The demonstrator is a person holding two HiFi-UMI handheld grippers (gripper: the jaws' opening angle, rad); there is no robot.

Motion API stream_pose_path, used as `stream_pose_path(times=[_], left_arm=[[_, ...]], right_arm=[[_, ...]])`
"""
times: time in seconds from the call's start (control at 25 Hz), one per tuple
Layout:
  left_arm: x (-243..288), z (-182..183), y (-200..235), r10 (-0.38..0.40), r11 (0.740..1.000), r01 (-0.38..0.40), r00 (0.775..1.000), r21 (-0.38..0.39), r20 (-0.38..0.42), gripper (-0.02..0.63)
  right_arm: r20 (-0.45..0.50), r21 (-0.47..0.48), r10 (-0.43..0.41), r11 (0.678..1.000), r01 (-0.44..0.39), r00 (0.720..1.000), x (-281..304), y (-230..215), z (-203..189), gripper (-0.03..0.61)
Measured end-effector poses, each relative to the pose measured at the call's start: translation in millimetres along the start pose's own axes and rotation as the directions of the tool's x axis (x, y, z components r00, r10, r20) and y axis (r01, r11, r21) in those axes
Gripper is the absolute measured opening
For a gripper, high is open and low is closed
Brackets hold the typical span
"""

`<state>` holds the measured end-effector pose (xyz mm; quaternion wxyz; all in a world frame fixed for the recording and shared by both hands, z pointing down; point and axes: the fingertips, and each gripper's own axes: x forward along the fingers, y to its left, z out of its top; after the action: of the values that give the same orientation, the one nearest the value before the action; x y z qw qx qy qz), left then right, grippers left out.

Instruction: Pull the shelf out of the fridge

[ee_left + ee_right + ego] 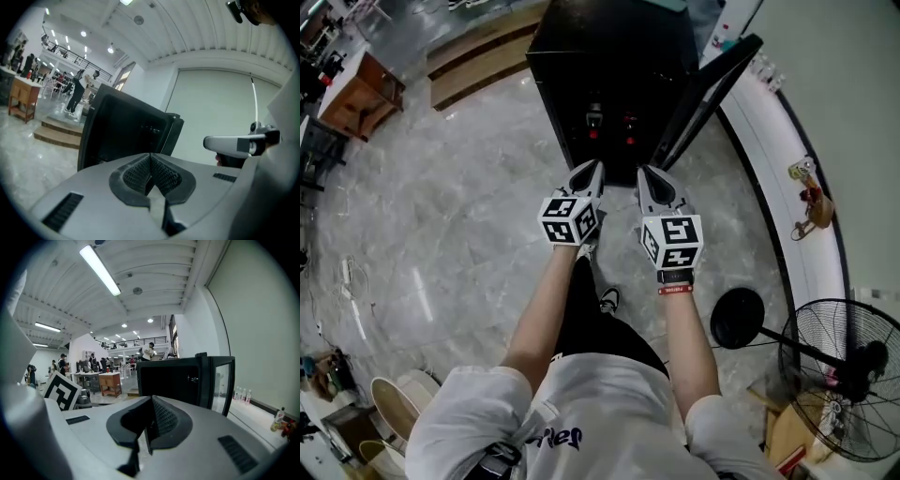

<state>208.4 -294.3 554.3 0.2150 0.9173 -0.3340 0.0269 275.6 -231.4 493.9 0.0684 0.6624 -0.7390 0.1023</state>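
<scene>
A small black fridge (609,56) stands on the marble floor ahead of me, its door (708,94) swung open to the right. Its inside is dark, with two small red-marked things low in it, and I cannot make out the shelf. My left gripper (595,169) and right gripper (645,173) hover side by side just in front of the opening, both pointing at it, both shut and empty. The left gripper view shows the left gripper (150,158) with its pads together and the fridge (126,136) beyond. The right gripper (151,400) faces the fridge (173,378) and the glass door (221,380).
A standing fan (844,375) and its round black base (738,317) are at my right. A white curved ledge (787,178) runs along the right wall. Wooden steps (478,56) and a wooden table (361,94) lie far left. People stand far off in the hall.
</scene>
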Motion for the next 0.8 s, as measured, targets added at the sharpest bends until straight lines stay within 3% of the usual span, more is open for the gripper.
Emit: stream_pose_path(times=[0.16,0.36,0.6,0.8], left_arm=[[39,-31,36,-0.01,0.989,0.012,1.0,-0.149,0.009,0.017],[80,-71,75,-0.028,0.945,0.03,1.0,-0.326,0.009,0.018],[122,-99,110,-0.048,0.874,0.063,0.998,-0.482,0.042,0.049],[162,-95,135,-0.052,0.798,0.108,0.993,-0.593,0.11,0.098]], right_arm=[[-0.032,0.033,-0.027,0.999,0.028,0.999,33,-16,-45,0.015],[-0.065,0.042,-0.054,0.997,0.057,0.996,68,-36,-88,0.015],[-0.084,0.012,-0.073,0.997,0.074,0.994,111,-47,-113,0.015],[-0.094,0.006,-0.068,0.998,0.069,0.993,143,-51,-118,0.015]])
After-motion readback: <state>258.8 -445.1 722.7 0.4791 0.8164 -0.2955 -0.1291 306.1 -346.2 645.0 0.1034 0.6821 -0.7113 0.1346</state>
